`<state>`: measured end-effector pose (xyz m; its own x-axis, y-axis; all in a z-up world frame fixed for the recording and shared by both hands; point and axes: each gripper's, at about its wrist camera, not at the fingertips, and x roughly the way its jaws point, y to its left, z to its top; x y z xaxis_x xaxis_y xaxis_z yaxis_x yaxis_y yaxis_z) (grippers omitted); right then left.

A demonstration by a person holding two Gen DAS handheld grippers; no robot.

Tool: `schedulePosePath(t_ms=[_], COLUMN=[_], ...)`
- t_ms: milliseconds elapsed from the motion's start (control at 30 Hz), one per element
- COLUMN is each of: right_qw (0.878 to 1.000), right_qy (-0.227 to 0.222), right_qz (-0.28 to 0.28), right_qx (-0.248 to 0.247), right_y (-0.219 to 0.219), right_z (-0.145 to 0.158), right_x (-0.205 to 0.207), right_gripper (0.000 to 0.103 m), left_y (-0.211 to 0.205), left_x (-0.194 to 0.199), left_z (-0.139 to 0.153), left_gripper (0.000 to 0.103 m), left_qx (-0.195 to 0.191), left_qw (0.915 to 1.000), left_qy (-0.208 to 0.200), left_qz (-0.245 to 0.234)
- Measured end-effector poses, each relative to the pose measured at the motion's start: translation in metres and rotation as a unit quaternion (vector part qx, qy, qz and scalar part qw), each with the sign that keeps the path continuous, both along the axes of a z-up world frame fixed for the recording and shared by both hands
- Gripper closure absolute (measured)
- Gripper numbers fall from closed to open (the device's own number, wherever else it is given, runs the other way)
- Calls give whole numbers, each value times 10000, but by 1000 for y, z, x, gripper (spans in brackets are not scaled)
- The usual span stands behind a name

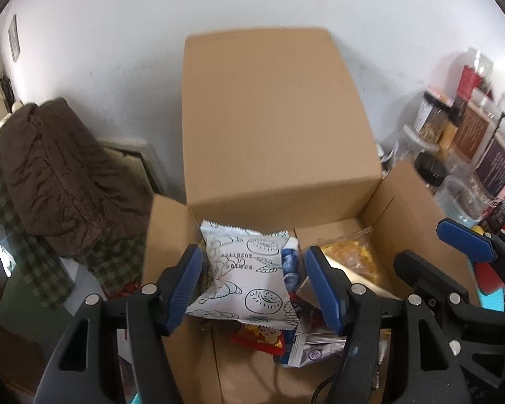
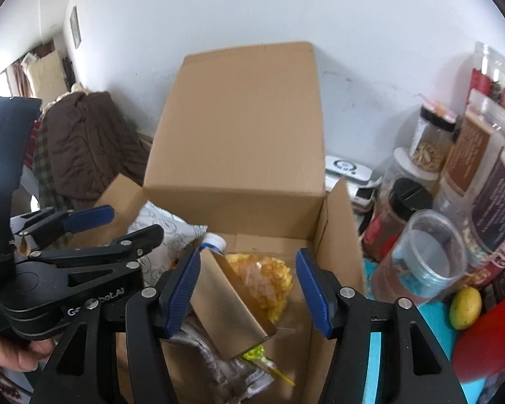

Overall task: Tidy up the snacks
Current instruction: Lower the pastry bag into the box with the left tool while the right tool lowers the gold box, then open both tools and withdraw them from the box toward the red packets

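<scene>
The box [image 1: 279,128] is smeared by motion in both views, and its front wall is cut off at the bottom edge. The white packet [image 1: 249,276] hides most of a blue-printed packet [image 1: 291,266] and a red one [image 1: 262,336]; its print is too blurred to read. In the right view a gold carton [image 2: 229,296] covers part of the yellow snack bag [image 2: 269,279]. The jar [image 2: 488,155] labels are unreadable.

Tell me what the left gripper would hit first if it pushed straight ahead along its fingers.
Most likely the white snack packet printed with pastry line drawings, lying in the open brown cardboard box directly between the open fingers of the left gripper. Depth is unclear, but nothing appears nearer in that line.
</scene>
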<state>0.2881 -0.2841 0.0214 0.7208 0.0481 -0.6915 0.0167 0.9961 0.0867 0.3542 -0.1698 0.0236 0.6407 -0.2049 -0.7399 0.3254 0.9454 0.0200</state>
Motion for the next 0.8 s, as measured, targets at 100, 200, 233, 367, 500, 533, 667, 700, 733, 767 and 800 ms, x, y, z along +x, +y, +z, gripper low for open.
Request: schedulePosePath(t_ms=[100,200,233,367,500,533,667,700,733,767,800], right_qw=[9998,9994,9991,9979,9961,9955,9928,9920,9914,9908,9902], right_qy=[-168,-343,-404,-621,-846,-901,-1134,-1202,-1249,-1297,-1335], right_qz=[-35,-27,-24,11,31,38,105,115,107,108,125], right_qx=[-59,-79,-100,-183,-265,-289,-373,-383,-379,-378,-380], right_y=[0,2,4,10,16,18,26,28,29,30,31], right_z=[17,34,40,61,84,89,108,113,116,119,122], right_x=[-11,-21,-25,-42,-62,-67,-88,-95,-100,-105,-111], right_gripper=[44,44,44,44,44,44,44,44,44,44,44], left_y=[5,8,10,17,26,29,37,41,43,45,49], left_x=[-8,-20,-23,-42,-65,-71,-93,-101,-106,-112,-119], left_z=[16,35,40,65,88,93,111,117,119,123,127], left_gripper=[39,39,39,39,39,39,39,39,39,39,39], left_qx=[-90,-154,-159,-222,-326,-352,-462,-535,-567,-583,-589], left_qw=[9999,9995,9993,9984,9967,9962,9939,9927,9922,9917,9911], left_qy=[-131,-285,-326,-519,-746,-800,-1000,-1075,-1109,-1142,-1193], left_qz=[-7,-6,-4,-5,15,10,-31,-62,-72,-74,-71])
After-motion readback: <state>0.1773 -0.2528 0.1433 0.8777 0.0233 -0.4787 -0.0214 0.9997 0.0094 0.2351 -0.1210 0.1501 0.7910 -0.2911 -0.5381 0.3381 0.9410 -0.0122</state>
